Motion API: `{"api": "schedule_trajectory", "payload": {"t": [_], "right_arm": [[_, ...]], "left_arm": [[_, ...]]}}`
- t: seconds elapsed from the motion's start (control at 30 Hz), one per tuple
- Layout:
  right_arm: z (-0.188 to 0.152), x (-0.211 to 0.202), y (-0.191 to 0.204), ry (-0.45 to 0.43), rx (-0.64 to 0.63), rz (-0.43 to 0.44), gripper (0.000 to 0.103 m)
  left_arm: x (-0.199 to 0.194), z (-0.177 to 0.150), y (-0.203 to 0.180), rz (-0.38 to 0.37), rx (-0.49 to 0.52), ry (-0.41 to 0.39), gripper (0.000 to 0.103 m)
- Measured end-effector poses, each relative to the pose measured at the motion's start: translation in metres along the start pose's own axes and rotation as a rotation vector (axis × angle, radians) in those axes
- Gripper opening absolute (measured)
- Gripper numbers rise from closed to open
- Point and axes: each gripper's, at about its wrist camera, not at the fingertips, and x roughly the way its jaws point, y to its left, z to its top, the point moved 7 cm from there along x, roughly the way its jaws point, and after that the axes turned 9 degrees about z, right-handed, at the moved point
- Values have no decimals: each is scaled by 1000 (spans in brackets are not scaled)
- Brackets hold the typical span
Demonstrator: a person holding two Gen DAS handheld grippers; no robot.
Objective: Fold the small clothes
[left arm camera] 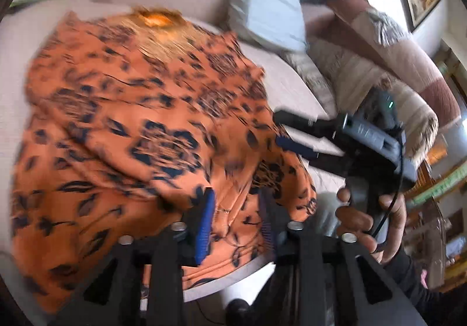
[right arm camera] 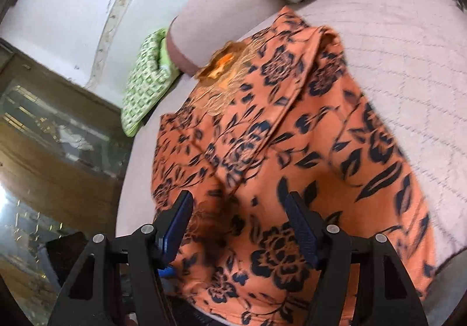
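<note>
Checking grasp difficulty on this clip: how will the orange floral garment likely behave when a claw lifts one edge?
The orange floral garment looks thin and creased, so it will probably drape limply. Its folded layers may slide apart, and it likely drags a little on the quilted sofa cover.

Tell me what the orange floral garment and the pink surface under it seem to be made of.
Orange floral garment with dark blue flowers: looks like thin, soft woven fabric with a matte finish; it creases and drapes in folds. Pink surface: apparently quilted textile, matte, showing stitched diamond lines.
</note>
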Motion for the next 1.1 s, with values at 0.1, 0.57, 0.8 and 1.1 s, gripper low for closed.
{"api": "schedule_trajectory", "payload": {"t": [0.1, 0.57, 0.8, 1.1], "right_arm": [[-15, 23, 3, 64, 47, 24, 68], [-16, 8, 35, 67, -90, -167, 6], [-1, -47, 20, -5, -191, -307, 6], [3, -60, -17, 13, -182, -511, 6]], "left_arm": [[-33, -7, 22, 13, -54, -49, 41], [-15, 46, 195, 86, -592, -30, 44], [21, 61, 226, 58, -677, -15, 44], [30, 78, 245, 37, -695, -104, 44]]}}
